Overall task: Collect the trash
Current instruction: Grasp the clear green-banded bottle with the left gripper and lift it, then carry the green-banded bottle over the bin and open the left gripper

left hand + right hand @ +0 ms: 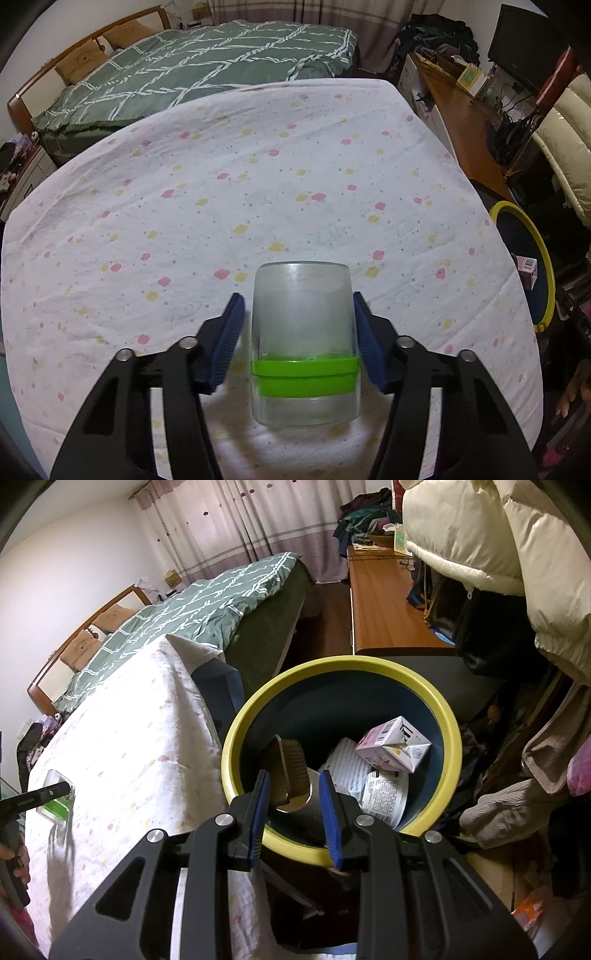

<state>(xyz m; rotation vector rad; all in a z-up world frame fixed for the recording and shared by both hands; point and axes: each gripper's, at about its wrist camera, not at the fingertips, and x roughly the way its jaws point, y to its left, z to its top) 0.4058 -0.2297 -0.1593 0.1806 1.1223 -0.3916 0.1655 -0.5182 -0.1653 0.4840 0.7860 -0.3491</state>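
Observation:
A clear plastic cup [303, 343] with a green band stands upside down on the white flowered tablecloth [221, 206]. My left gripper [299, 310] is open, its blue pads on either side of the cup with a small gap at each side. The cup [55, 801] and the left gripper also show at the left edge of the right wrist view. My right gripper [293, 790] is open above the yellow-rimmed dark bin [236, 734]. A brown ridged tray [286, 771] is below it in the bin, with a pink carton [393, 747] and white wrappers [384, 797].
The bin [546, 258] stands off the table's right edge. A green-quilted bed [199, 66] lies beyond the table. A wooden desk [458, 118] with clutter runs along the right. A cream padded jacket [498, 554] and clothes hang at the right.

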